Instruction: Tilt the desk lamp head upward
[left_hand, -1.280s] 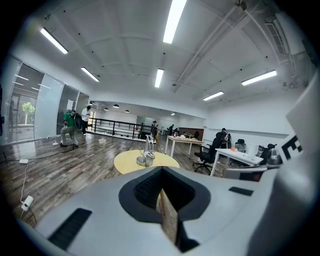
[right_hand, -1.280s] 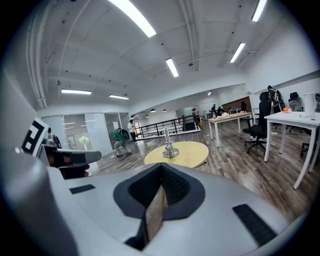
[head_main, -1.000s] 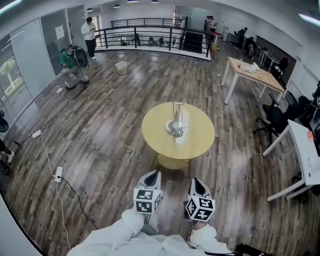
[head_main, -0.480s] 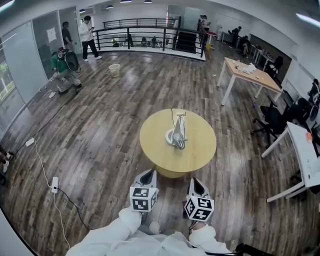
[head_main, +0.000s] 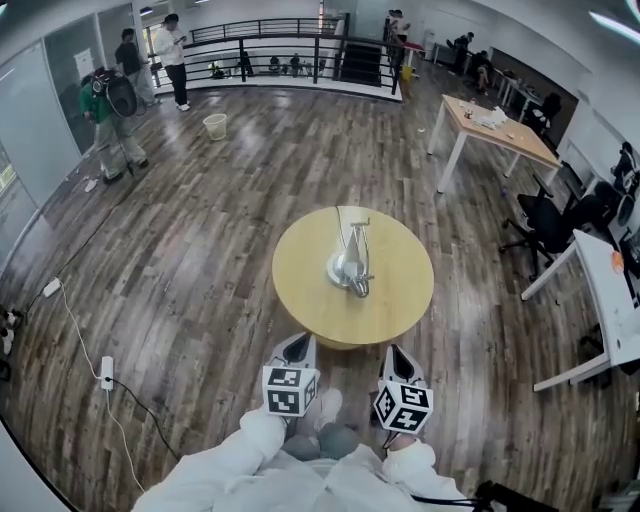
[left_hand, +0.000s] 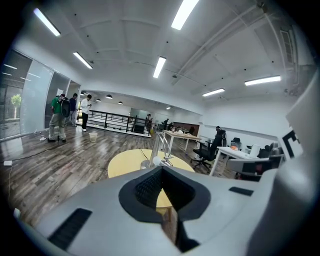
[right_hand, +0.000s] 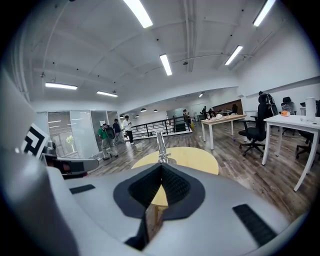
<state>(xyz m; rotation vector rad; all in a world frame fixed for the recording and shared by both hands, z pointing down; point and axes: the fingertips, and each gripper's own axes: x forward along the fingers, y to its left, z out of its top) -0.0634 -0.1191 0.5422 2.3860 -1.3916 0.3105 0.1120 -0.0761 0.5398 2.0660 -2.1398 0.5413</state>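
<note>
- Left gripper (head_main: 297, 345): jaws clenched together on nothing, held just short of the near edge of the round yellow table (head_main: 300, 290), well apart from the lamp.
- Slim silver metal desk lamp (head_main: 352, 262): stands near the table's middle. It is probably light, stiff and smooth, so it may slide or tip. Best to pinch the head's rim while steadying the base.
- Right gripper (head_main: 397, 357): also clenched and empty, just short of the table's near edge.
</note>
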